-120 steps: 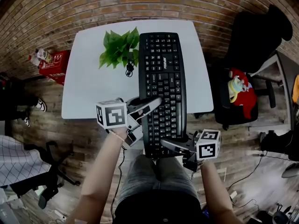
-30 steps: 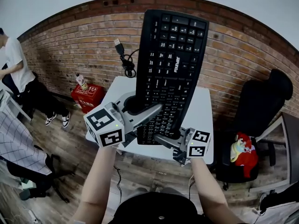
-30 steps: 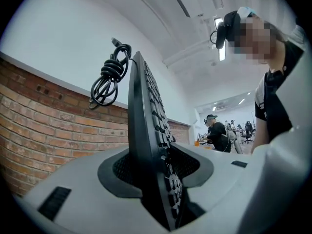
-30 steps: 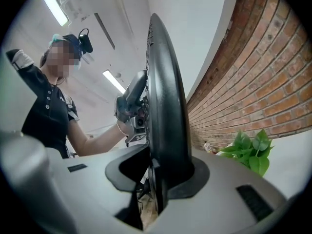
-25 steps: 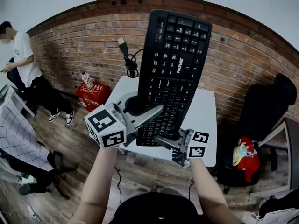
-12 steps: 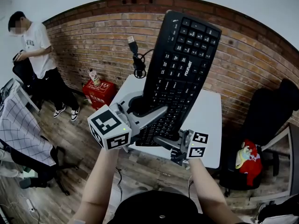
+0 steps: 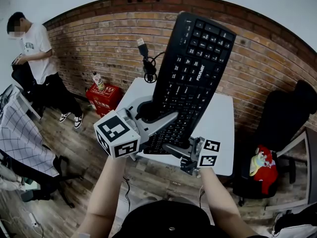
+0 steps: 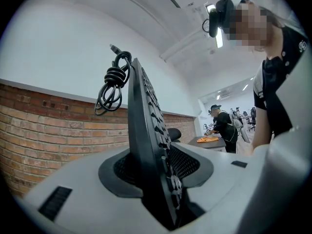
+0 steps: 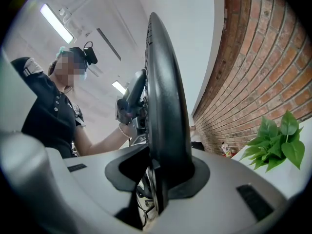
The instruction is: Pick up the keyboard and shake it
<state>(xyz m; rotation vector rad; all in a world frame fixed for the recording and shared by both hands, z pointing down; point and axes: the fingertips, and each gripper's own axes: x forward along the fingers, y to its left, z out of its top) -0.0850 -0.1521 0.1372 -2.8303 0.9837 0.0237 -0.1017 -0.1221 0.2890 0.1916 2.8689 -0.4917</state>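
Observation:
A black keyboard [image 7: 190,78] stands raised in the air, its far end tipped up and to the right over the white table [image 7: 220,128]. Its coiled cable with a USB plug [image 7: 147,66] dangles off the upper left edge. My left gripper [image 7: 166,117] is shut on the keyboard's left long edge [image 8: 146,145], pads on both faces. At the near short end my right gripper [image 7: 173,150] clamps the keyboard [image 9: 163,106] between its pads too. In the left gripper view the cable [image 8: 113,84] hangs beside the top edge.
A brick wall [image 7: 84,38] rises behind the table. A person in a white shirt [image 7: 37,58] stands at far left near a red box [image 7: 104,97]. A black chair [image 7: 282,133] with a red toy [image 7: 261,163] is at right. A green plant [image 9: 275,143] shows in the right gripper view.
The keyboard's far end has swung to the right over the last second, with both grippers still on it. The head view has panned, and the person at left has come further into frame.

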